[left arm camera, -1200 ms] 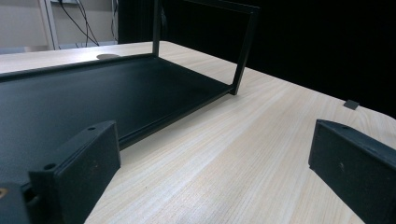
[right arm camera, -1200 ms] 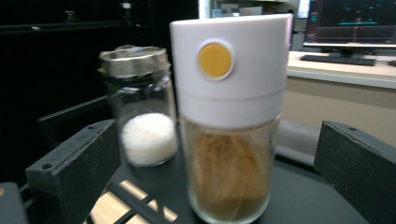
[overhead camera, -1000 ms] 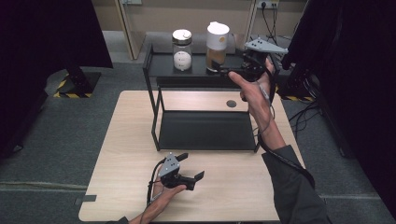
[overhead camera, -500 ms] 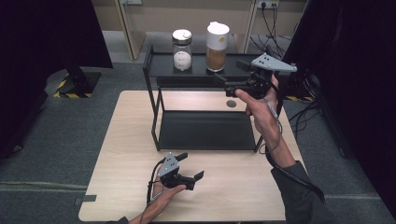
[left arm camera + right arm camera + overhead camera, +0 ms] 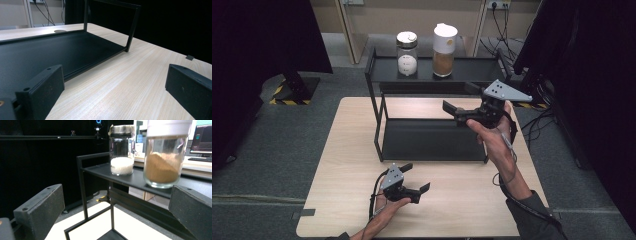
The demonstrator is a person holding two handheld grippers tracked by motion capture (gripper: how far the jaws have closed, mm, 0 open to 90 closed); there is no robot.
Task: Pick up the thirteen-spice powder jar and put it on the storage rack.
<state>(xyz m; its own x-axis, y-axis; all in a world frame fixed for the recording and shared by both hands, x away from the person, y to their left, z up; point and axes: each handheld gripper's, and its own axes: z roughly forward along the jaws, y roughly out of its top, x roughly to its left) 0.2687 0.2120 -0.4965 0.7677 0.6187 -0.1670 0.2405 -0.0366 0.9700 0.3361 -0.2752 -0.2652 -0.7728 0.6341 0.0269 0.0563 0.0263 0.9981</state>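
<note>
1. Two jars stand on the rack's (image 5: 472,70) top shelf: white-filled jar (image 5: 407,54) left, brown-filled jar (image 5: 445,50) beside it.
2. Left gripper (image 5: 414,186) rests spread and empty on the table (image 5: 347,150).
3. Right gripper (image 5: 455,111), jaws wide, faces the jars; centre on one jar before closing, clear of its neighbour.

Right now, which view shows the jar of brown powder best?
The right gripper view: the brown-powder jar stands close and large on the rack's top shelf, powder level plain. The high view shows it small and far, beside the white-powder jar.
</note>
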